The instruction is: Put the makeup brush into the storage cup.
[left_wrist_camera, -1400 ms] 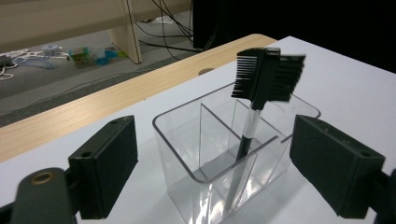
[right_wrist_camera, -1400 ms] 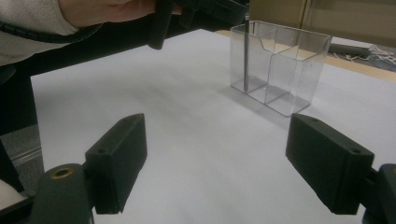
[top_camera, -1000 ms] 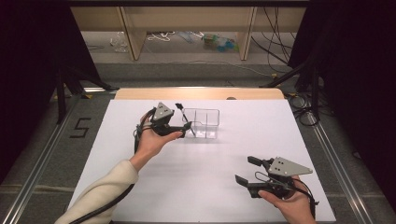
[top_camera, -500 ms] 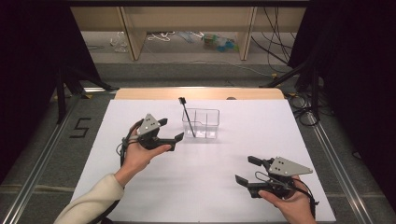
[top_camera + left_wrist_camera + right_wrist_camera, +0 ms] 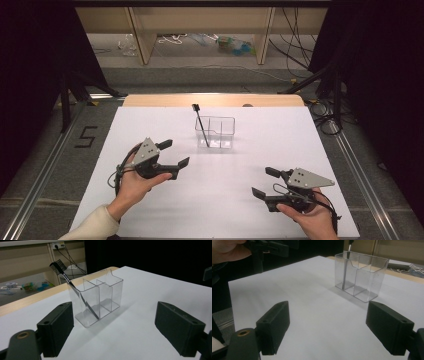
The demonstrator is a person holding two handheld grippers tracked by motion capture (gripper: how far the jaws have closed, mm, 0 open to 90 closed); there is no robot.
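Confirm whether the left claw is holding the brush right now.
No: the left claw is open and empty, and the brush stands in the clear organizer.

high view: above near edge, facing forward-down, far | left gripper view: low, close, faces organizer (image 5: 98, 298) from its left | right gripper view: low, farther, from near-right | shared: organizer, table (image 5: 280, 150)

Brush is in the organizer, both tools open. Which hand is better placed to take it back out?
Left, probably. The left tool sits nearer the clear organizer, and the brush leans in its left compartment. The right tool is open too, but farther off.
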